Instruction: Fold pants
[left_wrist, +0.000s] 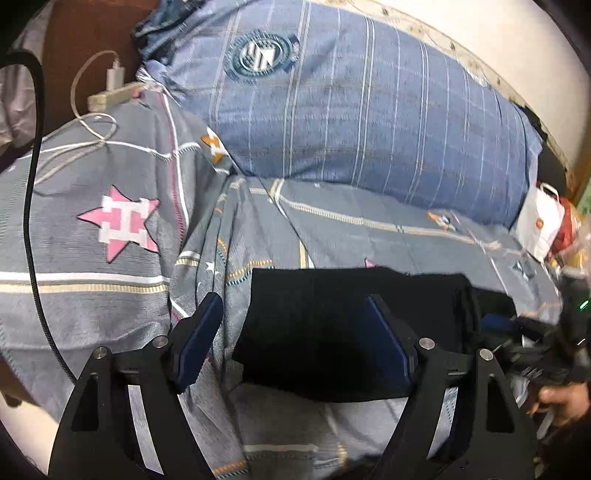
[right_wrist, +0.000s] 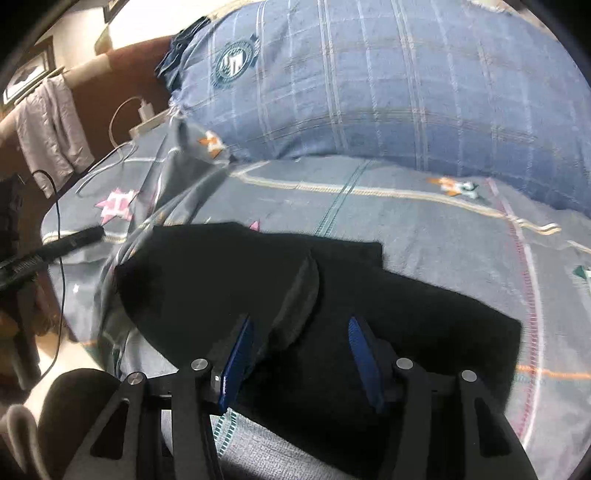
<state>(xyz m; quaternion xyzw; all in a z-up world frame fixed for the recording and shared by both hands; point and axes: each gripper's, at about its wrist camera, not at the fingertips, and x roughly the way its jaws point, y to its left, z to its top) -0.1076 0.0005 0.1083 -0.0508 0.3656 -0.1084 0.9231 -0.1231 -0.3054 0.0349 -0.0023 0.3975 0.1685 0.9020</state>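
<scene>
Black pants (right_wrist: 236, 280) lie folded on bedsheet (right_wrist: 443, 229); left gripper (left_wrist: 291, 328), right gripper (right_wrist: 299, 343) hover, jaws open, empty. Final fold or tidy-up likely next.

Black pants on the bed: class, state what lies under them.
The black pants lie on the grey patterned bedsheet, which shows around their edges. The sheet directly beneath is covered, so anything there cannot be seen.

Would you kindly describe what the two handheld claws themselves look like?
Both the left claw and right claw share one design: matte black angular linkage arms with triangular cut-outs, round silver pivot pins, and flat blue pads lining the fingers' inner faces. The right claw's pads look ribbed.
</scene>
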